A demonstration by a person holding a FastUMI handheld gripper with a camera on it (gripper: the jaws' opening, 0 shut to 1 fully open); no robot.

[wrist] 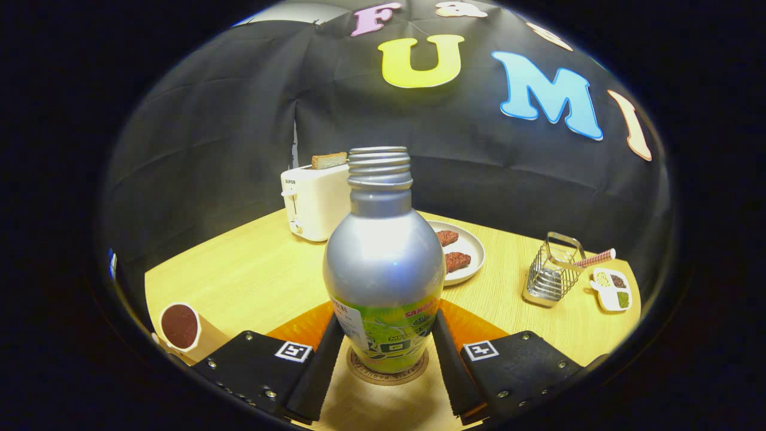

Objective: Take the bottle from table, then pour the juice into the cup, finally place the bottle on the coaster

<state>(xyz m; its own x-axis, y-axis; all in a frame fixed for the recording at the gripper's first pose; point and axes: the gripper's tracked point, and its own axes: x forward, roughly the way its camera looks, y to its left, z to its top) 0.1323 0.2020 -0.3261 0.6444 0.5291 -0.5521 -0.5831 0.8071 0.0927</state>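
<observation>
Both fingers of the gripper (pixel 388 350) flank the lower body of the uncapped silver bottle (pixel 384 263), which stands upright on the round coaster (pixel 388 372) between them; whether they press it or merely touch cannot be told. Beside the left finger stands the cup (pixel 181 328) of dark juice.

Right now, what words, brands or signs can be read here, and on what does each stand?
"SUPOR": on the toaster front.
Label on the bottle, clamped by the hand-held gripper: partly hidden and warped, unreadable.
Lettering round the coaster: too small to read.
</observation>
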